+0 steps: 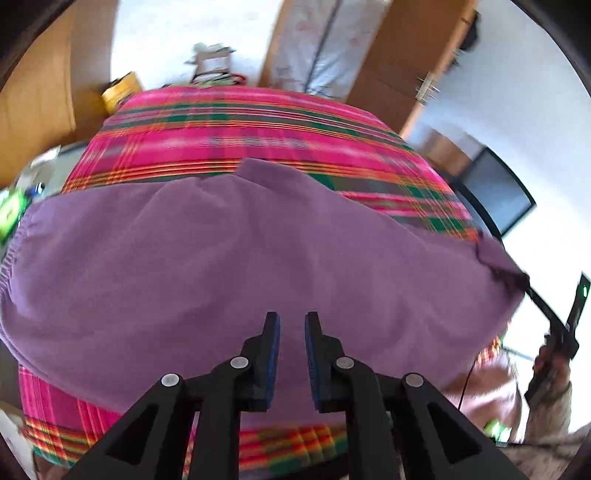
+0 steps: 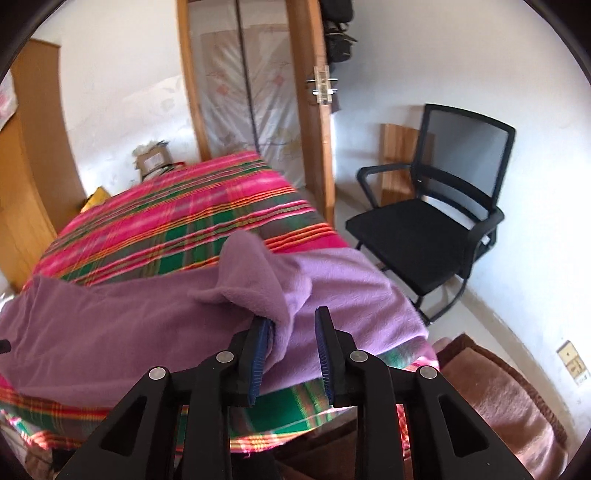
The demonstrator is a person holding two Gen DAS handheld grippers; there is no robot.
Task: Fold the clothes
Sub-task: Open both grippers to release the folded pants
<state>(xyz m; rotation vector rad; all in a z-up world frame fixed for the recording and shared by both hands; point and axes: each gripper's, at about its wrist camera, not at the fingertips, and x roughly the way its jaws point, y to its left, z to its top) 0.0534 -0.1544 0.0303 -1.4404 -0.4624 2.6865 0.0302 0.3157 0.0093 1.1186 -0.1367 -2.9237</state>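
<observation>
Purple garment on plaid sheet; left tongs parted empty, right tongs agape.

- White plastered walls close the room, marked and patchy in places.
- A wooden door frame holds a pale floral curtain with a dark line down its middle.
- A wooden door stands open beside it, with a metal latch and dark bags hanging above.
- A black mesh office chair stands on the pale floor against the right-hand wall, a wooden board leaning behind it.
- A wooden wardrobe fills the left side.
- A cardboard box sits against the far wall.
- A wall socket shows low on the right.
- Bright daylight fills the room.
</observation>
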